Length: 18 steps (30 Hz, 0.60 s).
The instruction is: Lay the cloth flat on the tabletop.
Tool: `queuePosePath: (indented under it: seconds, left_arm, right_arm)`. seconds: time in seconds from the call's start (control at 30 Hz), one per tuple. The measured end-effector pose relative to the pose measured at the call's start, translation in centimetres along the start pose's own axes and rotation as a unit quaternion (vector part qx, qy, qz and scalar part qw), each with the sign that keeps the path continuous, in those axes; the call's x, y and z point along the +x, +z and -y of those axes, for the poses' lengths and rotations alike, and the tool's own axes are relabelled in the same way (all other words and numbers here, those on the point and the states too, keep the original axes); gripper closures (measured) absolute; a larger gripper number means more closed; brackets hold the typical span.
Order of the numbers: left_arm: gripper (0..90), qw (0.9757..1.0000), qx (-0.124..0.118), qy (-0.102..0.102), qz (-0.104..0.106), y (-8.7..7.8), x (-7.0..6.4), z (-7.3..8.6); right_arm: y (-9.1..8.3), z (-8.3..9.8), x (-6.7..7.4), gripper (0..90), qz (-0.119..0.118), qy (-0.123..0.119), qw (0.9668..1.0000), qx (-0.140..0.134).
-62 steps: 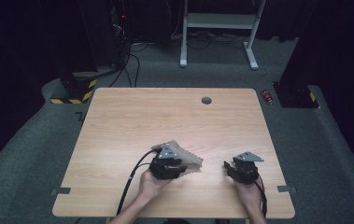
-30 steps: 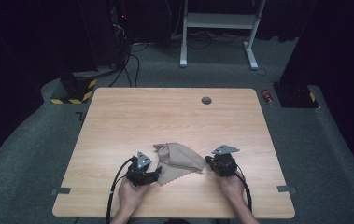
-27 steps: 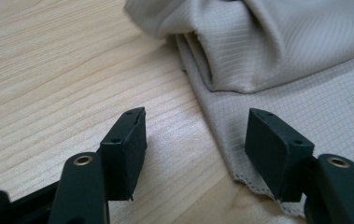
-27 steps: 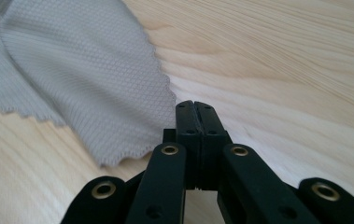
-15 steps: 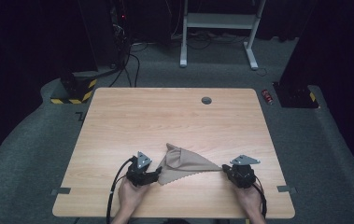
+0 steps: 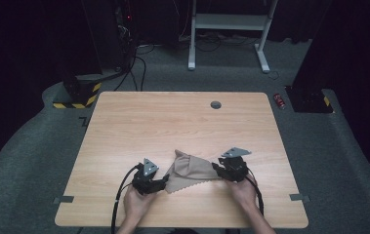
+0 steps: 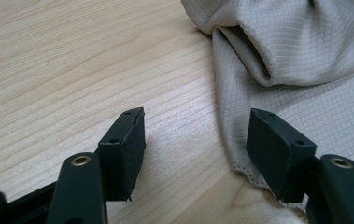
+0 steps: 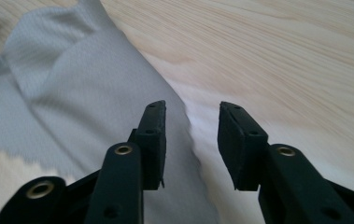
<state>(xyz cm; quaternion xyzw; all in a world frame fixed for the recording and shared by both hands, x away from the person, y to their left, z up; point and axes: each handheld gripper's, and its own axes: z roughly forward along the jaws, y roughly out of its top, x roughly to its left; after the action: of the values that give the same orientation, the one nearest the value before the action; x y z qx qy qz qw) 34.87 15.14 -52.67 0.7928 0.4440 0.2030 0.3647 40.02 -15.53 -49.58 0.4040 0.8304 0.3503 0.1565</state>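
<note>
From the high view we see a beige cloth (image 6: 194, 171) lying rumpled on the near half of the wooden table (image 6: 173, 122), between our two hands. Our left gripper (image 6: 163, 182) sits at the cloth's left edge, and our right gripper (image 6: 216, 168) sits at its right corner; the jaws are too small here for us to judge.

In the left gripper view our jaws stand wide apart with nothing pinched. The cloth (image 7: 305, 60) lies ahead and to the right, a fold rising near the top; its scalloped edge runs between the jaws on the tabletop (image 7: 72, 70), and the right-hand jaw hovers over the fabric.

In the right gripper view our jaws have just been opening and now stand partly apart. The cloth (image 8: 81, 102) spreads to the left, its edge passing under the gap, and neither pad presses on it. Bare tabletop (image 8: 282, 60) lies to the right.
</note>
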Motion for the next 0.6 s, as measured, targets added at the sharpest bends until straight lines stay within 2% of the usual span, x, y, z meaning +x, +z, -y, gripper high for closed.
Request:
queuePosePath:
  seconds: [0.1, 0.2, 0.23, 0.3, 0.43, 0.6]
  left_arm:
    - [37.2, 1.0000, 0.000, -0.001, -0.001, 0.0, 0.0, 0.0]
    - [37.1, 1.0000, 0.000, 0.000, -0.001, 0.0, 0.0, 0.0]
    - [37.1, 1.0000, 0.000, 0.003, -0.003, 0.0, 0.0, 0.0]
    - [37.0, 1.0000, 0.000, 0.000, -0.001, 0.0, 0.0, 0.0]
    - [37.1, 1.0000, 0.001, 0.001, -0.002, 0.0, 0.0, 0.0]
    - [37.0, 1.0000, 0.000, 0.000, -0.003, 0.0, 0.0, 0.0]
  right_arm:
    - [2.6, -1.7, 0.7, 57.7, -0.011, -0.004, 0.9998, 0.018]
    - [3.6, -2.1, 0.9, 59.0, -0.011, -0.007, 0.9995, 0.028]
    - [4.3, -2.1, 1.2, 72.8, -0.008, -0.025, 0.9988, 0.041]
    - [4.2, -2.1, 1.4, 87.0, -0.013, -0.038, 0.9983, 0.042]
    - [3.8, -2.1, 1.5, 89.8, -0.002, -0.055, 0.9975, 0.044]
    - [2.2, -2.1, 0.7, 89.9, 0.004, -0.042, 0.9990, 0.018]
